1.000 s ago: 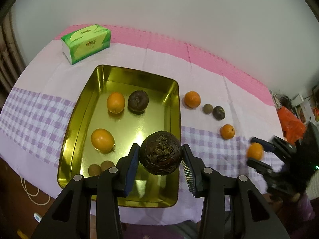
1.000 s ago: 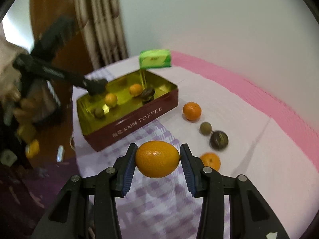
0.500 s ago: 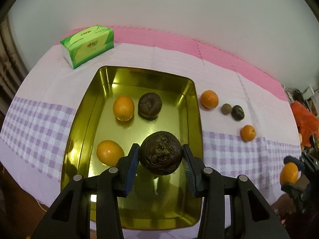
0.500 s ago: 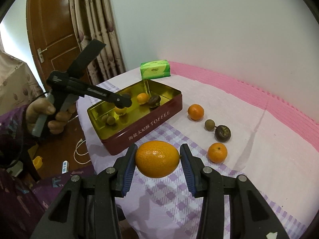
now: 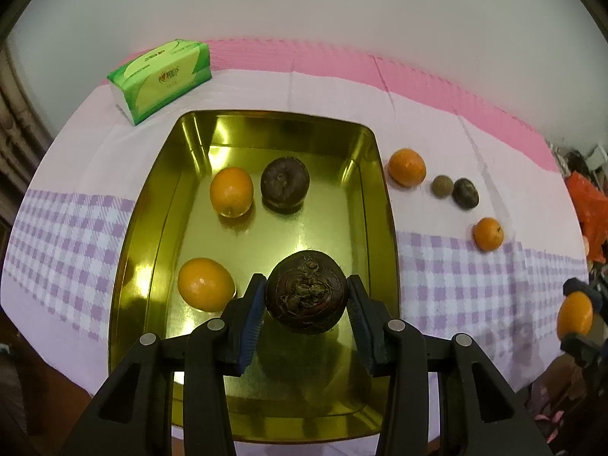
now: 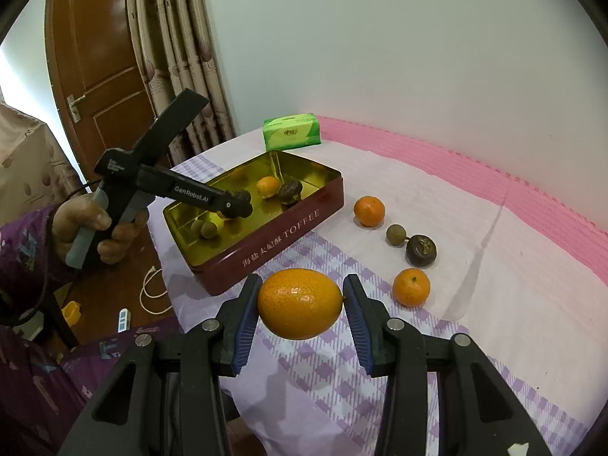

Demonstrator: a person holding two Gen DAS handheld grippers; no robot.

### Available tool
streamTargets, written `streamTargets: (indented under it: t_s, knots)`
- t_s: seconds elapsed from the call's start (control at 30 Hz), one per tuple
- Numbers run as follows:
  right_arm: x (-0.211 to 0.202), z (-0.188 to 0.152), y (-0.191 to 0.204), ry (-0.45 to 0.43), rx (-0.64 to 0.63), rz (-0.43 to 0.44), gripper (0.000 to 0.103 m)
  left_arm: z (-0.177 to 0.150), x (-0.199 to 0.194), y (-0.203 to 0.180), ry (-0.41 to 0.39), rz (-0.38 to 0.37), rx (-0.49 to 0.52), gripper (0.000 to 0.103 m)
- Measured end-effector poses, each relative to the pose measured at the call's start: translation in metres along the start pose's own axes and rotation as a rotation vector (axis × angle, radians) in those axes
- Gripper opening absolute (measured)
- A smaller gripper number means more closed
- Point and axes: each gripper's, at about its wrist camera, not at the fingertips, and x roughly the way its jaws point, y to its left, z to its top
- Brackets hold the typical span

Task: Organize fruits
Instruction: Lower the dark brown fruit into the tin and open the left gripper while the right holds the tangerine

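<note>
1. Over the gold inside of the toffee tin (image 5: 364, 205), the left tongs (image 5: 306, 306) are clamped on a dark, rough-skinned fruit (image 5: 306, 290), pads pressing its two sides. They point steeply down at the tin's near right part, which looks to me like the spot chosen for it, since that patch of floor is bare.

2. Already lying in the tin are two oranges (image 5: 231, 191), one far and one near left, a second dark fruit (image 5: 285, 179) beside the far orange, and two small brown fruits (image 6: 204, 228) by the near left wall, seen only from the right side.

3. Right of the tin and nearer, the right tongs (image 6: 300, 304) are closed on an oval orange (image 6: 300, 304), gripped end to end and held off the tabletop (image 6: 494, 304) above the checked cloth. I judge it is waiting its turn, because the left tongs occupy the space over the tin.

4. Loose on the cloth to the right of the tin lie a round orange (image 6: 369, 211), a small brown fruit (image 6: 395, 234), a dark fruit (image 6: 420, 249) touching or almost touching it, and another orange (image 6: 411, 287) nearest the right tongs. These are not yet sorted.

5. A green tissue pack (image 5: 161, 79) sits beyond the tin's far left corner, clear of everything.

6. What could get in the way: the tin's raised red wall on the right-hand approach, and the fruit already inside, which may roll if bumped.
</note>
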Motion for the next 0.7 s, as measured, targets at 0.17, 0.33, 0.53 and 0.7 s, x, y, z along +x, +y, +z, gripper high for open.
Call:
streamTargets:
  t_s: [0.17,0.33,0.53,0.7]
  knots:
    - [-0.001,0.0,0.001,0.0,-0.002,-0.003,0.041,-0.005,0.002,-0.004,0.016,0.02,0.011,0.043]
    - [-0.001,0.0,0.001,0.005,0.001,-0.008,0.041,-0.008,0.0,-0.005,0.021,0.014,0.005,0.043]
    - [-0.002,0.0,0.004,0.007,0.0,-0.013,0.041,-0.012,-0.003,-0.009,0.025,0.019,0.007,0.043]
    - [-0.002,-0.001,0.006,0.006,-0.002,-0.017,0.041,-0.016,-0.006,-0.01,0.032,0.023,0.005,0.043]
